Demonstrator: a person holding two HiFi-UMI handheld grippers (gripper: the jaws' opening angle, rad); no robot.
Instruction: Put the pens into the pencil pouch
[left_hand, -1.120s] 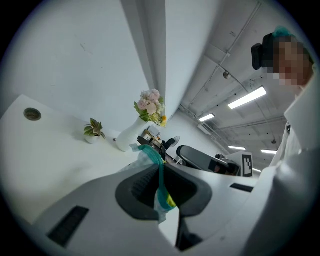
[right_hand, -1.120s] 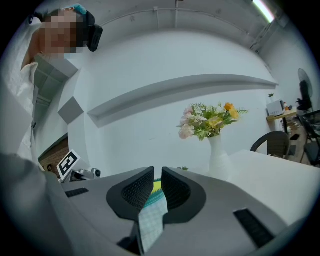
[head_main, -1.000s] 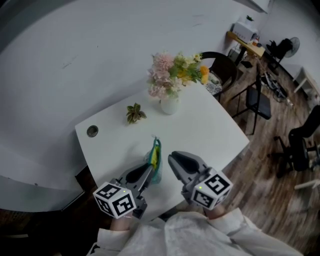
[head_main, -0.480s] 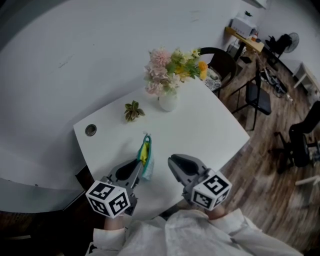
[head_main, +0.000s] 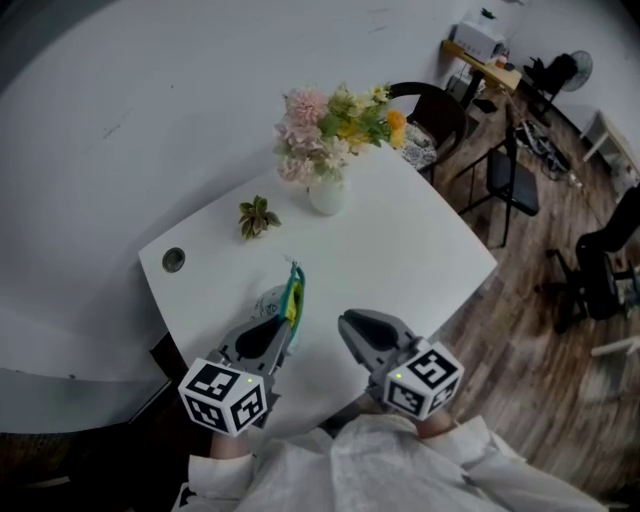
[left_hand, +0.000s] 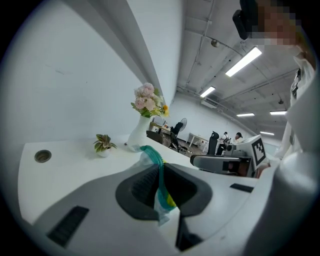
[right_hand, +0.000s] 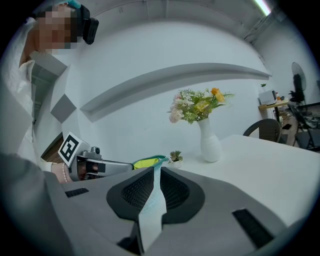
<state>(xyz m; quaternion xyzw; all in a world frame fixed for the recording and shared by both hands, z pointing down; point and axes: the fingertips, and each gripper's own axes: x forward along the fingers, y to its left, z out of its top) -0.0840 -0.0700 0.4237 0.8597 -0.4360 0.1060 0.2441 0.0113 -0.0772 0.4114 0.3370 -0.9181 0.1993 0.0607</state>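
My left gripper (head_main: 283, 322) is shut on a clear pencil pouch (head_main: 291, 296) with a teal zip edge and something yellow inside. It holds the pouch up over the white table (head_main: 400, 250), near its front left. In the left gripper view the pouch (left_hand: 159, 186) is pinched between the jaws of the left gripper (left_hand: 159, 172). My right gripper (head_main: 346, 323) hovers to the right of the pouch, apart from it, jaws together; in its own view the right gripper (right_hand: 152, 174) shows only a thin pale sliver between them. No loose pens are in view.
A white vase of flowers (head_main: 327, 190) and a small potted plant (head_main: 257, 215) stand at the table's back. A round cable hole (head_main: 173, 260) is at the far left. A dark chair (head_main: 435, 112) sits behind the table; office chairs stand on the wood floor to the right.
My left gripper has carried the pouch a little left and farther from me. The right gripper has stayed where it was.
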